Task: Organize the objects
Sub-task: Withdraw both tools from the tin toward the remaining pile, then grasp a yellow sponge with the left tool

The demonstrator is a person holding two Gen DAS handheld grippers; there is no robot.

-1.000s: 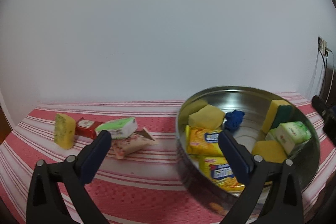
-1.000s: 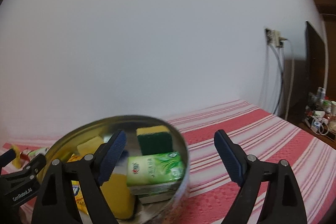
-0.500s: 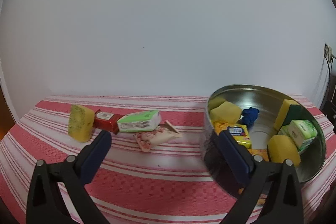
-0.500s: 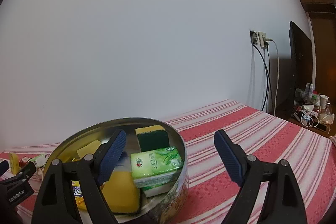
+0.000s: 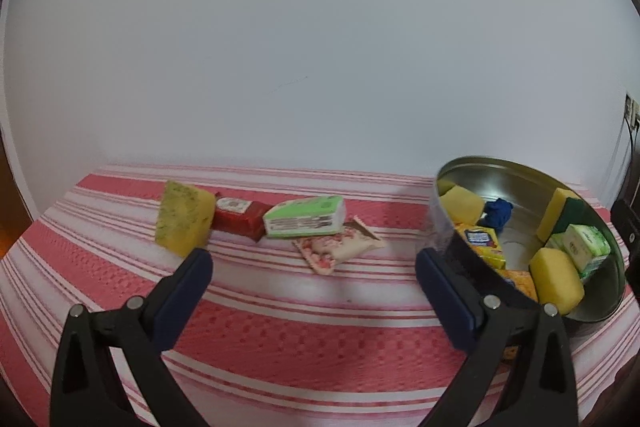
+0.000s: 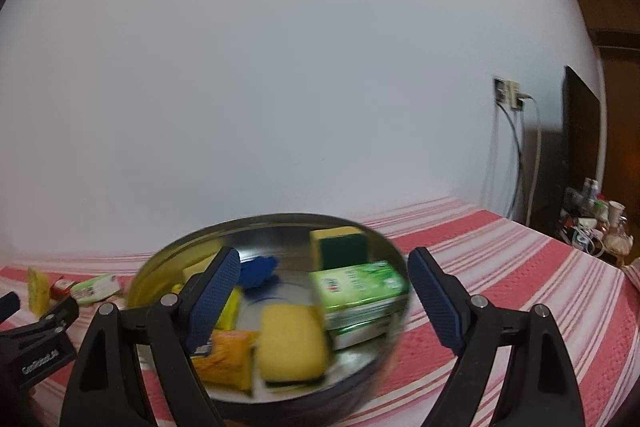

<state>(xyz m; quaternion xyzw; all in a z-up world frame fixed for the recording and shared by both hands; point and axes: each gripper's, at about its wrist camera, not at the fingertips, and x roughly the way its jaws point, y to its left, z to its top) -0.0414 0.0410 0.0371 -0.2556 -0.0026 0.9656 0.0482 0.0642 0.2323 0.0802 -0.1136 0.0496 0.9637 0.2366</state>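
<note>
A metal basin (image 5: 520, 171) stands at the right on the striped cloth; it holds yellow sponges, a green tissue pack (image 6: 360, 283), yellow snack packs and a blue cloth (image 5: 498, 213). On the cloth at the left lie a yellow sponge (image 5: 184, 217), a red packet (image 5: 238, 217), a green tissue pack (image 5: 306, 217) and a pink snack packet (image 5: 340, 249). My left gripper (image 5: 312, 287) is open and empty, in front of these loose items. My right gripper (image 6: 324, 287) is open and empty, just above the basin (image 6: 180, 247).
The red and white striped tablecloth (image 5: 280, 339) covers the table, with a white wall behind. A wall socket with cables (image 6: 510, 95), a dark panel and a cluttered side table (image 6: 596, 227) are at the far right. The left gripper's body (image 6: 36, 339) shows at the lower left.
My left gripper has swung left, away from the basin toward the loose items. My right gripper has moved over the basin, which now sits between its fingers in view.
</note>
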